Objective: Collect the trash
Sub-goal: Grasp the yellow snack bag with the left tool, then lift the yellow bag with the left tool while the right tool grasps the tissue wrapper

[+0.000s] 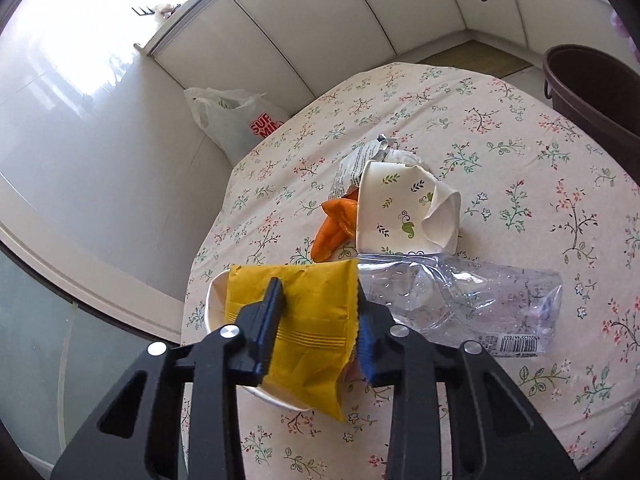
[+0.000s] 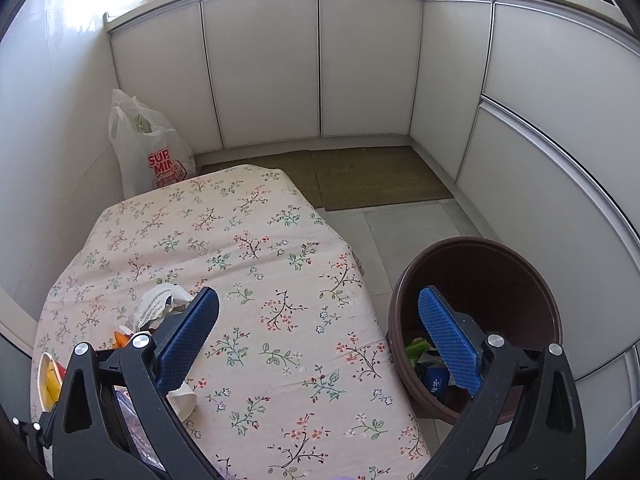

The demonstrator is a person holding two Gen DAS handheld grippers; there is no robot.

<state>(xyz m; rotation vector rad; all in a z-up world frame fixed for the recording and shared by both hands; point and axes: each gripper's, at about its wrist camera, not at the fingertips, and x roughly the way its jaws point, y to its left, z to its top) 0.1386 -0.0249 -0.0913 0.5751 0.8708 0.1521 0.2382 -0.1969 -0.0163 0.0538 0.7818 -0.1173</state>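
My left gripper (image 1: 320, 300) is shut on a yellow snack wrapper (image 1: 304, 320), held over a white paper bowl (image 1: 218, 304) on the floral table (image 1: 480, 152). Beyond it lie a crushed paper cup (image 1: 400, 208), an orange wrapper (image 1: 334, 224), a crumpled printed paper (image 1: 356, 164) and a crushed clear plastic bottle (image 1: 460, 300). My right gripper (image 2: 320, 320) is open and empty, above the table's right edge beside the brown trash bin (image 2: 476, 320), which holds some trash (image 2: 420, 356). The crumpled paper (image 2: 160, 304) shows in the right wrist view too.
The brown bin (image 1: 592, 84) stands on the floor right of the table. A white plastic shopping bag (image 2: 148, 148) leans against the wall behind the table. White cabinets (image 2: 360, 60) line the back, with a brown mat (image 2: 360, 176) on the floor.
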